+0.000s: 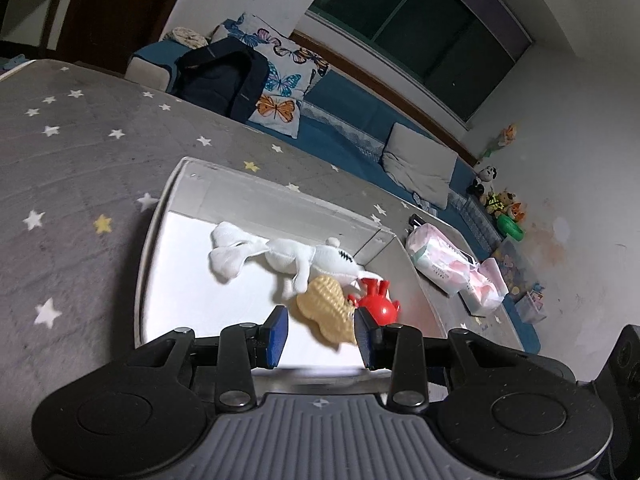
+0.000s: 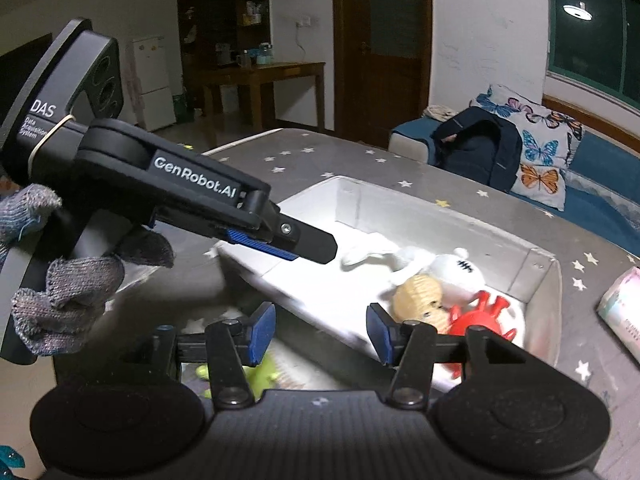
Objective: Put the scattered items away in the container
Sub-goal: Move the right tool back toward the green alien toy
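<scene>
The box (image 1: 256,200) is the landmark: a pale, shallow container sitting on a grey cloth with stars (image 1: 72,152). Whether that cloth covers a tabletop or a bed cannot be told.

Inside the box, three toys lie bunched toward one corner. A white plush doll (image 1: 288,258) stretches along the far wall, its limbs spread on the white floor of the box. A tan knitted peanut toy (image 1: 326,312) lies against the doll's lower side, and a red rubber toy (image 1: 376,304) with stubby spikes touches the peanut on the side nearer the box's corner.

The left tool (image 1: 320,334) hangs over the near part of the box with its blue pads spread wide and nothing between them; the peanut toy shows in the gap but lies below, apart from the pads. In the right wrist view this left tool (image 2: 308,246) reaches in over the box's near rim, held by a gloved hand (image 2: 60,280).

The right tool (image 2: 320,332) is also spread and empty, sitting just outside the box's near wall. A blurred green toy (image 2: 260,372) lies on the cloth under it, outside the box.

Beside the box, on the side past the red toy, lies a pink plastic packet (image 1: 452,264). Beyond the box a dark backpack (image 1: 224,76) leans on a butterfly pillow (image 1: 280,80).
</scene>
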Available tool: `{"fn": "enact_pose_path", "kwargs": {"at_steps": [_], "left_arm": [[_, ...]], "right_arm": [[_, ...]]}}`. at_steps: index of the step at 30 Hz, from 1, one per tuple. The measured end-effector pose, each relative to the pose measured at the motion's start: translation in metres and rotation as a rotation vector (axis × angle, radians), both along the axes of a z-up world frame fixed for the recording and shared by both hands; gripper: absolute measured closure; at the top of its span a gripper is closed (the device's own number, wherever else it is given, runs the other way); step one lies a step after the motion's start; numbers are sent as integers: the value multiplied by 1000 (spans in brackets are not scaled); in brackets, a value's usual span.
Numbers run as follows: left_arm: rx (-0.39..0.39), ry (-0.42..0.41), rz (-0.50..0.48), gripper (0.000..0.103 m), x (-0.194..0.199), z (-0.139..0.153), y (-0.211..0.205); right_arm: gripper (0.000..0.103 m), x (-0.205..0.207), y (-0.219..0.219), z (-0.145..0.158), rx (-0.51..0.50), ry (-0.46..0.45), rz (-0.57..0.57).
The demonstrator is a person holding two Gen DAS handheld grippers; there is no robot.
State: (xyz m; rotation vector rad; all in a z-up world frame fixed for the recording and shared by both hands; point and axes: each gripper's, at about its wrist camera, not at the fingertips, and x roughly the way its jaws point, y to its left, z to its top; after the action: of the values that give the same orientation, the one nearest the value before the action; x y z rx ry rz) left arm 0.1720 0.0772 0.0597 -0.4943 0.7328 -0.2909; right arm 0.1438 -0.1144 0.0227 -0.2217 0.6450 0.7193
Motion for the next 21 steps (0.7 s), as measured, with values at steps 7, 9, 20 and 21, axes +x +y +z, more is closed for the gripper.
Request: {"fn": "enact_pose_path", "kwargs": {"at_steps": [7, 9, 20, 21], "left_arm": [[-4, -14, 12, 65, -35, -5, 10], [-6, -11, 16, 65, -42, -8, 13], [-11, 50, 29, 65, -53, -35, 24], [-13, 53, 31, 65, -52, -37, 24]], "right_arm": [[52, -31, 13, -12, 5, -5, 29], [52, -36, 17, -16, 11, 5, 34], [52, -41, 34, -42, 1, 32, -17], [52, -40, 35, -44, -6, 30, -25]]}}
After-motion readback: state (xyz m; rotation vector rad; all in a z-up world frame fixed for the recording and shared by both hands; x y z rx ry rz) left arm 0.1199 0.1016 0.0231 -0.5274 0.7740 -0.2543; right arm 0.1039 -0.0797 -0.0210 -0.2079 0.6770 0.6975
